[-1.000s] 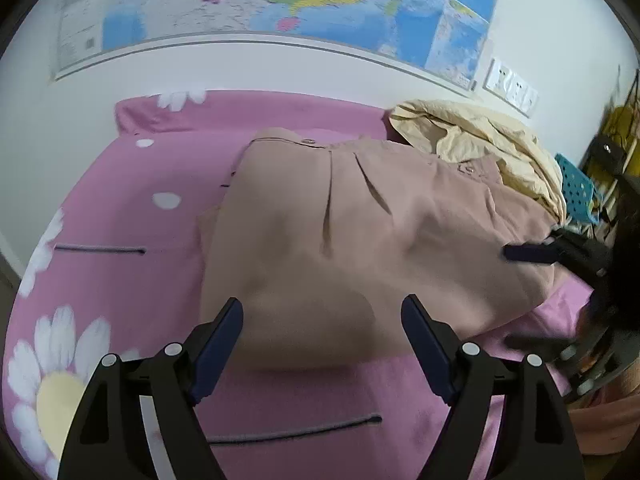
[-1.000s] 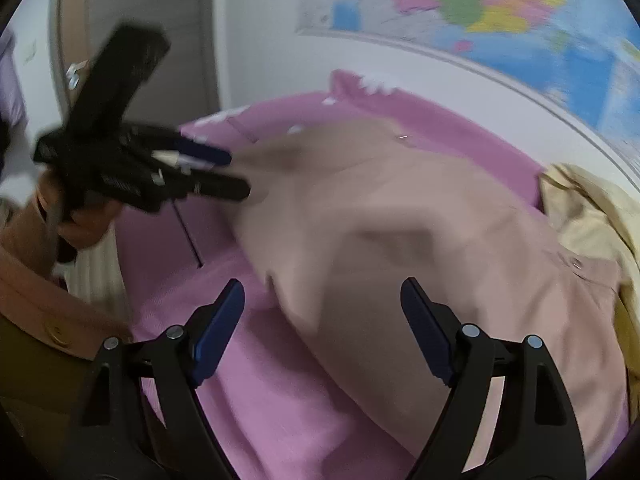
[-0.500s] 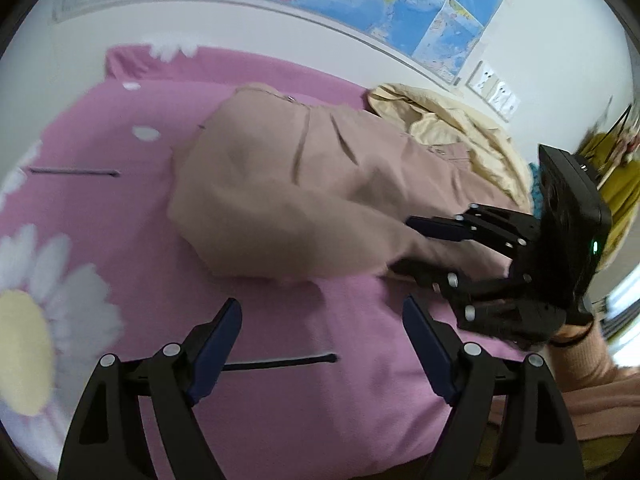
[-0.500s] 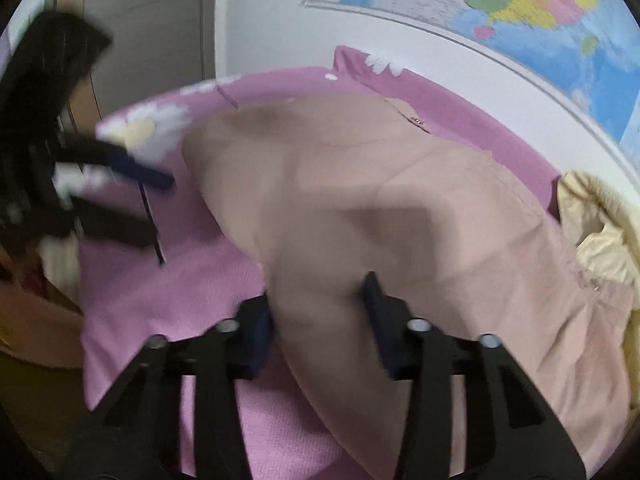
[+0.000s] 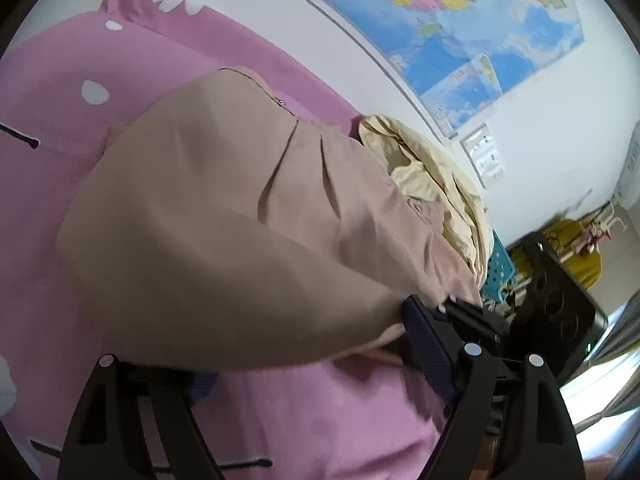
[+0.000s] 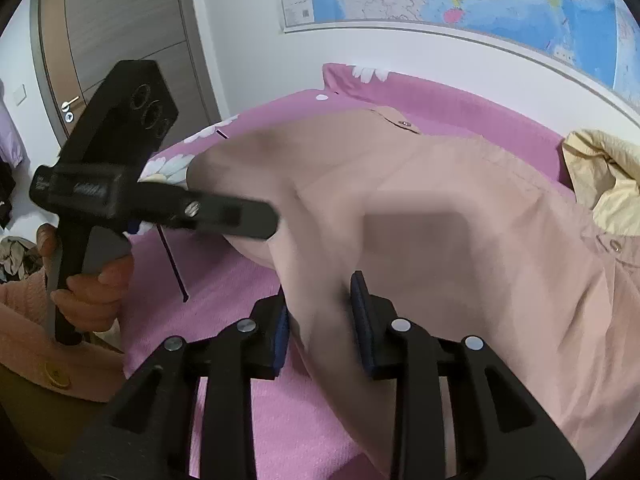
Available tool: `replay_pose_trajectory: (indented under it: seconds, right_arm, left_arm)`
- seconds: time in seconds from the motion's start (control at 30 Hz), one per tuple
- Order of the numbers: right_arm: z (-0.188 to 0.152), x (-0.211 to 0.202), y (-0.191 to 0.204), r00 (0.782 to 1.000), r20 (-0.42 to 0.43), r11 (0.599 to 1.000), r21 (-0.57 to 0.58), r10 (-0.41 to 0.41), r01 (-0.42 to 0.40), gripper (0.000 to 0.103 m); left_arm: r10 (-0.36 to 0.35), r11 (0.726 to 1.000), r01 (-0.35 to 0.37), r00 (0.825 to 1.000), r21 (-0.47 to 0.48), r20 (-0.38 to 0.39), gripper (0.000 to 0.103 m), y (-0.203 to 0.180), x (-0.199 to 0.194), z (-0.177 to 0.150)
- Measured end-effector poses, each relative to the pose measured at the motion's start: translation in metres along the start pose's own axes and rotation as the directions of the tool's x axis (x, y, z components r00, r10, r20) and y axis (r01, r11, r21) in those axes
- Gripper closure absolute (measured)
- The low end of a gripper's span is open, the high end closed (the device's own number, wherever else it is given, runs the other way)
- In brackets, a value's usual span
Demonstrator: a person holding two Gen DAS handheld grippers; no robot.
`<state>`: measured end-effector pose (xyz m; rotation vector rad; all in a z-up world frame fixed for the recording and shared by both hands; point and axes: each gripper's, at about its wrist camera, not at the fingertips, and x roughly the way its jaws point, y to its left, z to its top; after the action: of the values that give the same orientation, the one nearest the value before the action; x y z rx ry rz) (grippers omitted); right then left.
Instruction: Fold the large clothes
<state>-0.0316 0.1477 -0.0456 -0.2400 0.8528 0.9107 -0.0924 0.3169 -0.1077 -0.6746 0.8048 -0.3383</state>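
Note:
A large beige garment (image 5: 224, 240) lies bunched on a pink bedspread (image 5: 52, 152). My left gripper (image 5: 308, 344) is open at the garment's near edge. The hem lies over its left finger and against its right finger (image 5: 424, 344). In the right wrist view my right gripper (image 6: 320, 324) has narrowed its jaws onto a raised fold of the beige garment (image 6: 460, 240), and the cloth fills the gap between the pads. The left gripper (image 6: 248, 220), held by a hand (image 6: 92, 292), reaches the garment's left edge. The right gripper (image 5: 460, 310) shows at the garment's right end.
A cream-yellow garment (image 5: 432, 184) is heaped at the back right of the bed, also visible as the cream-yellow pile (image 6: 600, 176). A map (image 5: 460, 20) hangs on the wall behind. A door (image 6: 120, 40) stands at the left. A blue perforated object (image 5: 498, 272) sits past the bed's right edge.
My right gripper's jaws went from wide apart to pinched on a fold of the garment. My left gripper rolled and dropped to the garment's near edge, which now covers its left finger.

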Motion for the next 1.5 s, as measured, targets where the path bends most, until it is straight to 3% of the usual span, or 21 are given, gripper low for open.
replay_pose_trajectory:
  seconds: [0.23,0.53,0.73,0.87,1.0,1.2,1.4,1.5]
  right_arm:
    - [-0.008,0.0,0.0,1.0,0.008,1.0,0.016,0.019,-0.019,0.069]
    - [-0.016,-0.005,0.002,0.999,0.025,0.999,0.044,0.025,-0.026,0.066]
    - [-0.021,-0.021,0.002,0.998,0.041,0.996,0.082,0.043,-0.046,0.058]
    - [-0.031,-0.046,-0.008,0.993,0.073,0.982,0.162,0.091,-0.102,0.051]
    - [-0.052,-0.077,-0.028,0.989,0.114,0.952,0.28,0.092,-0.121,0.049]
    - [-0.09,-0.117,-0.056,0.987,0.16,0.887,0.453,0.022,-0.093,0.045]
    - [-0.131,-0.144,-0.078,0.983,0.177,0.79,0.608,-0.047,-0.071,0.039]
    - [-0.152,-0.155,-0.088,0.984,0.161,0.719,0.692,-0.07,-0.062,0.037]
  left_arm:
    - [0.078,0.997,-0.079,0.997,0.024,0.016,0.019,-0.008,0.013,0.006]
    - [0.196,0.975,-0.197,0.98,0.107,0.022,0.02,-0.022,0.023,0.006]
    - [0.214,0.968,-0.215,0.977,0.129,0.023,0.02,-0.023,0.026,0.007]
    - [0.219,0.966,-0.22,0.976,0.136,0.023,0.02,-0.025,0.028,0.009]
    - [0.223,0.963,-0.225,0.974,0.146,0.027,0.019,-0.026,0.031,0.01]
    - [0.208,0.967,-0.209,0.978,0.147,0.019,0.013,-0.026,0.035,0.014]
    - [0.226,0.962,-0.227,0.974,0.154,0.023,0.015,-0.028,0.038,0.016]
    - [0.259,0.952,-0.26,0.965,0.162,0.024,0.024,-0.029,0.038,0.016]
